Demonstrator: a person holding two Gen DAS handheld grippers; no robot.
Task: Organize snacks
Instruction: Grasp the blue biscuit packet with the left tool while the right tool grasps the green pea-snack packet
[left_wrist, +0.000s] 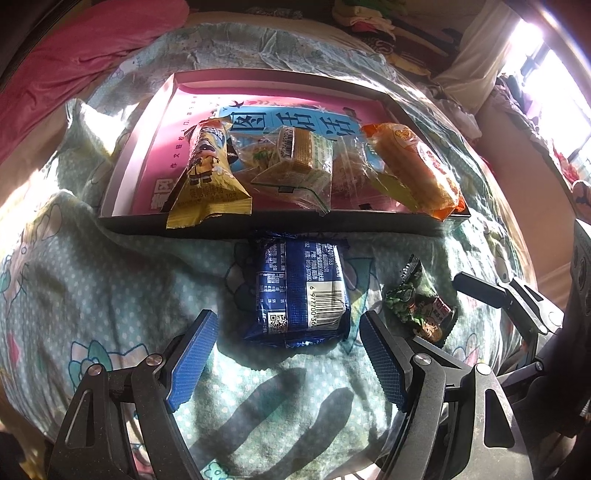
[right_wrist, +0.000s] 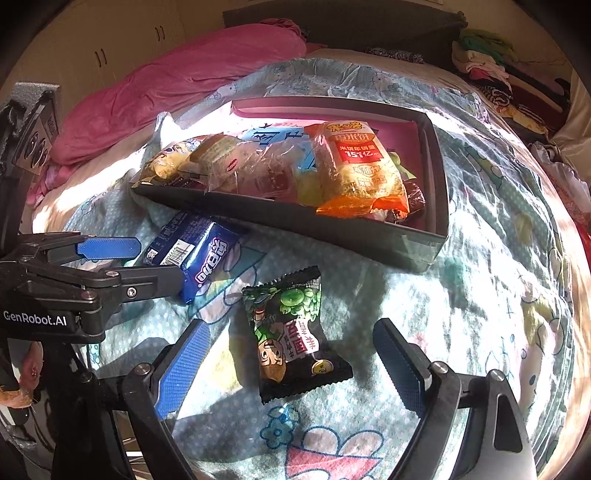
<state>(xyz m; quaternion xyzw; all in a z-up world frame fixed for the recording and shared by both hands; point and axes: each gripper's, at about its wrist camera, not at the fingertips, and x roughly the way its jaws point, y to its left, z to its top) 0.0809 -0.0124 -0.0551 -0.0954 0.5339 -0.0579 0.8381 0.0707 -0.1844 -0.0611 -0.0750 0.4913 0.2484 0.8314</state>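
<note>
A blue biscuit packet (left_wrist: 299, 291) lies barcode side up on the bedspread, just in front of the box. My left gripper (left_wrist: 289, 315) is open, a blue pad on each side of the packet's near end, neither touching it. In the right wrist view a black-and-green pea packet (right_wrist: 291, 332) lies flat between the tips of my open right gripper (right_wrist: 291, 325), with clear gaps on both sides. The shallow dark box (left_wrist: 258, 225) holds a pink book, a yellow packet (left_wrist: 207, 166), a clear wafer packet (left_wrist: 299, 158) and an orange rice-cracker packet (left_wrist: 417, 166).
Everything sits on a soft, wrinkled cartoon-print bedspread (right_wrist: 480, 258). A pink quilt (right_wrist: 192, 70) is bunched at the back left, and folded clothes (right_wrist: 487, 59) are piled at the back right. Strong sunlight comes from a window (left_wrist: 554, 85) on the right. The two grippers stand close side by side.
</note>
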